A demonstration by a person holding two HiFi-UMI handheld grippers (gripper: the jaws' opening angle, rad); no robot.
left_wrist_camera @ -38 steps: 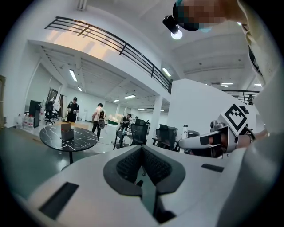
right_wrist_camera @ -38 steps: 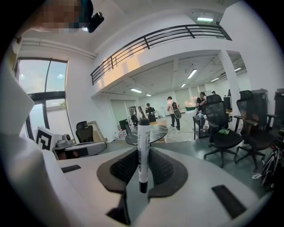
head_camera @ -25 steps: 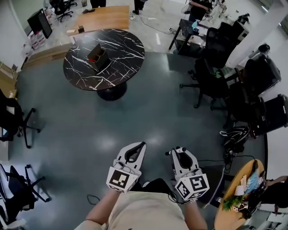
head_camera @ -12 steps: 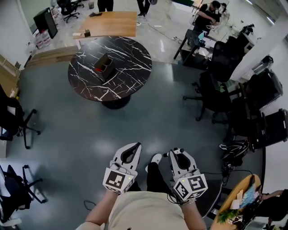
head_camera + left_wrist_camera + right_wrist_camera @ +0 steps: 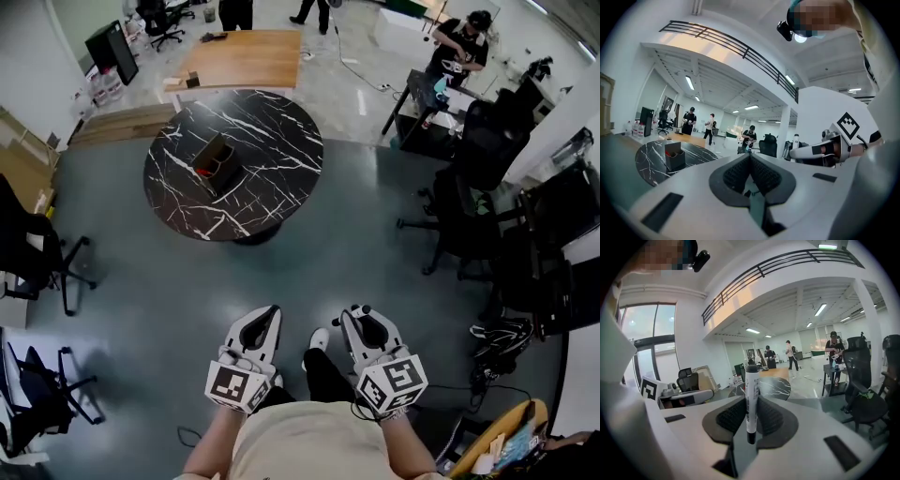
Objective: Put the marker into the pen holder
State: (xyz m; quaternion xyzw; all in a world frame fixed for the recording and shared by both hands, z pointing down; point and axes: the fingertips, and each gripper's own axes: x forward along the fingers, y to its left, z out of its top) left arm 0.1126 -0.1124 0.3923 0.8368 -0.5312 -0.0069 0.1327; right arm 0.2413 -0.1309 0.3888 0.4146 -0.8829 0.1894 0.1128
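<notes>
The right gripper (image 5: 751, 420) pinches a white cylindrical marker with black ends (image 5: 751, 394) between its dark ribbed pads. The marker stands upright, its upper end rising above the jaws. The left gripper (image 5: 750, 172) has its jaws pressed together on nothing. Both are held low and side by side over the grey floor (image 5: 356, 244). Well ahead of them and off to the left, the dark boxy pen holder with a reddish inside (image 5: 214, 161) stands on the round black marble counter with white veins (image 5: 272, 131).
</notes>
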